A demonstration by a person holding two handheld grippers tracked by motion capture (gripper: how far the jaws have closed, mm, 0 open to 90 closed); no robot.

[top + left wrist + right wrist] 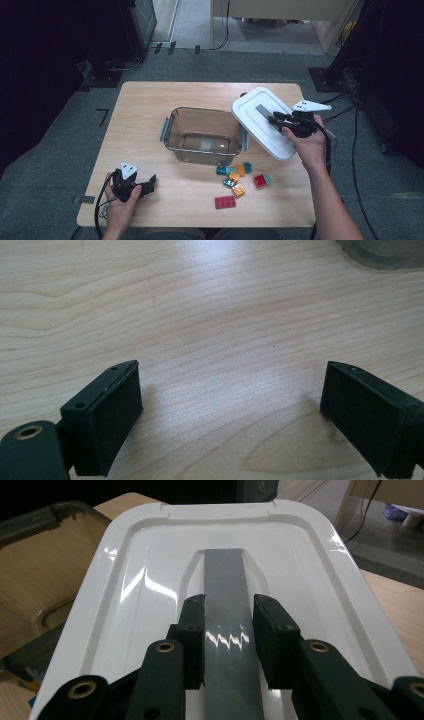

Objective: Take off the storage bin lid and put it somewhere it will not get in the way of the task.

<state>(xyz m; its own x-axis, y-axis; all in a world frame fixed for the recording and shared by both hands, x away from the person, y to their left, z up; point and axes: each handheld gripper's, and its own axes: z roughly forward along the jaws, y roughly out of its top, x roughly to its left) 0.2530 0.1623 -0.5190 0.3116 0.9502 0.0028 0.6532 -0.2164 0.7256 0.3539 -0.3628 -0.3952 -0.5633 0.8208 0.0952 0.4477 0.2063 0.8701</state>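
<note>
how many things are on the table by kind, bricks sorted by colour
clear bin: 1
white lid, clamped by the right gripper: 1
red bricks: 2
orange bricks: 3
teal bricks: about 4, bunched and hard to split
total: about 11

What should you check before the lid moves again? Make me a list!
1. Right tool pinching the lid's grey handle: ok, both pads sit against its sides.
2. White lid off the box: ok, held tilted at the box's right side.
3. Clear box open with nothing inside: ok.
4. Left tool free: ok, jaws wide apart over bare table.
5. Blocks out of the way: ok, they lie on the table in front of the box.
6. Grip firm enough not to slip: cannot tell.
</note>
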